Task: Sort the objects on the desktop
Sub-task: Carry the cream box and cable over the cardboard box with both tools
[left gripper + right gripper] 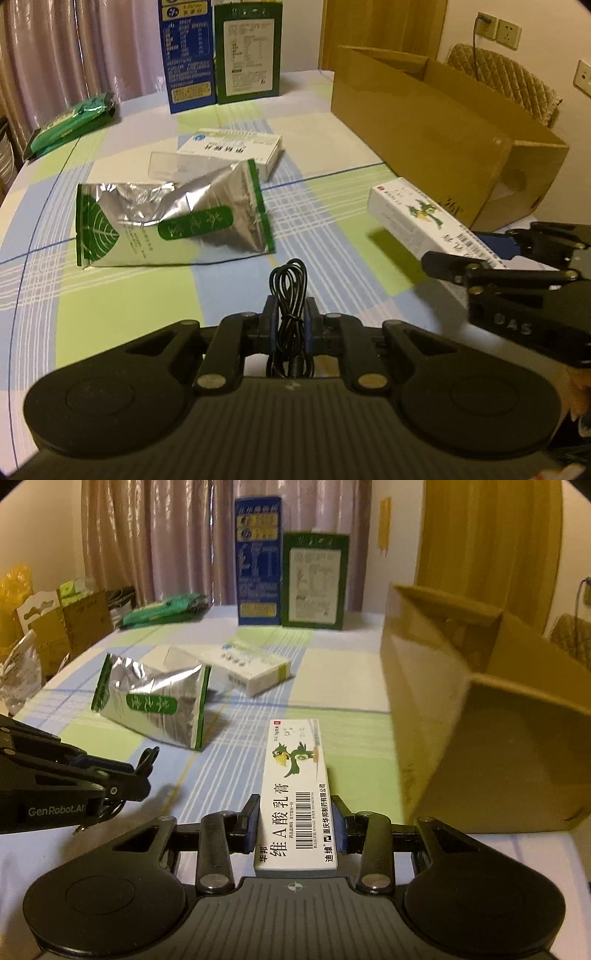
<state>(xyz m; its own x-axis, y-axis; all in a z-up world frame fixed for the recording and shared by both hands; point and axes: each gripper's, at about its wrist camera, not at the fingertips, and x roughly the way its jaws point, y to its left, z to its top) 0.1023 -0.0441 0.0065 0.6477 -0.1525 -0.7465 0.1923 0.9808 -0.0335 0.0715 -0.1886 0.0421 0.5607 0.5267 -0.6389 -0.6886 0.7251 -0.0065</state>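
You have a thing in each hand, so the picking step looks done and the placing step comes next. Your left tool (291, 314) is clamped tight on a coiled black cable (290, 291), the loop standing up between the pads. Your right tool (295, 812) has its jaws drawn in against the sides of a long white ointment box (295, 786) with a green bird printed on it; the box lies lengthwise between the fingers and points away from you. From the left view its far end seems to hang clear of the worktop (332, 258), casting a shadow below.

The open cardboard carton (480, 720) stands just to the right of the ointment box, tipped with its mouth toward you. It looks the likely place for sorted items, though nothing shows which item goes where.

Still out on the checked cloth: a crumpled silver foil pouch (170, 221) with green trim, a white medicine box (236, 147) beyond it, a green packet (70, 125) at the far left edge, and two tall boxes, blue (188, 55) and green (247, 51), standing at the back.

For the next move, carry the ointment box into the carton's mouth first, keeping it level so the long end does not catch the flap, then bring the cable across.
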